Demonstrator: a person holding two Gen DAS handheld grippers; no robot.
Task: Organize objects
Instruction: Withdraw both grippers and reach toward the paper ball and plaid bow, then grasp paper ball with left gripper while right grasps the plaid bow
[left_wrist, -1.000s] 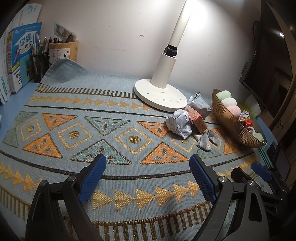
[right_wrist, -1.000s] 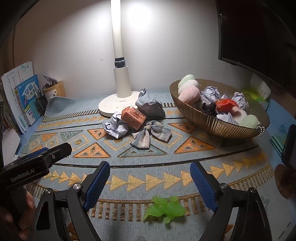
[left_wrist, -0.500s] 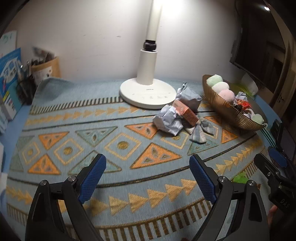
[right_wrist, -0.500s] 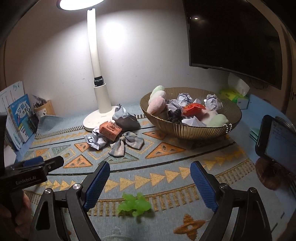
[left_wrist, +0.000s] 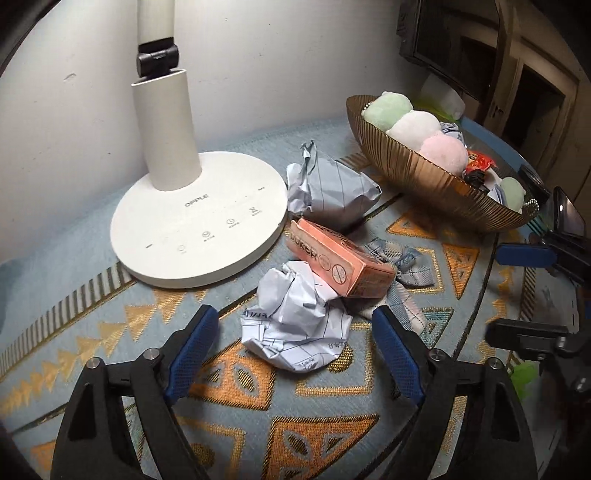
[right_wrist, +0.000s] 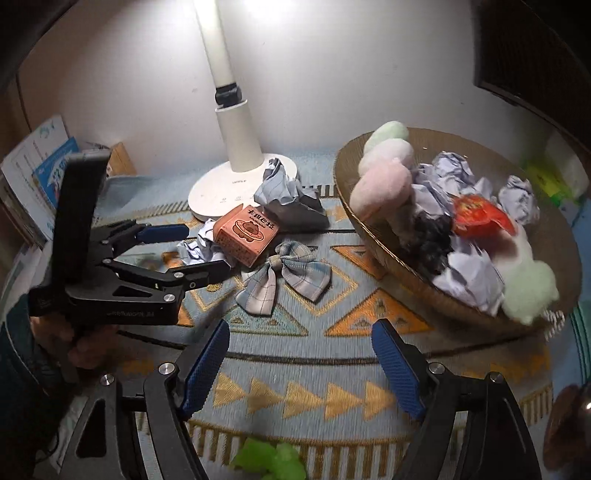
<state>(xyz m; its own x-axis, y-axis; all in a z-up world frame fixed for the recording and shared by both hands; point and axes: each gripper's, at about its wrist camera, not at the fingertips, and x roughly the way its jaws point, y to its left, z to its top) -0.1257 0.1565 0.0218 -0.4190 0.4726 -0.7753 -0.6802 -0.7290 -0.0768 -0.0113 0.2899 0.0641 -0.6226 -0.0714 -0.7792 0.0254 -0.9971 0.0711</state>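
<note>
A crumpled white paper ball lies on the patterned mat between the fingers of my left gripper. Its jaws are closing, and the pads stand apart from the paper. An orange box leans on the ball, with a plaid bow and a grey paper wad beside it. In the right wrist view the left gripper straddles that ball. My right gripper hovers over bare mat short of the bow, its jaws closing on nothing. A green piece lies below it.
A gold ribbed bowl at the right holds plush balls, paper wads and a red wrapper. The white lamp base stands behind the pile. Books line the far left. A dark screen hangs at the upper right.
Both grippers have moved in toward the pile. The left one rolled and now straddles the white paper ball with narrower jaws. The right one narrowed too, and the green piece slid to the frame's bottom.
</note>
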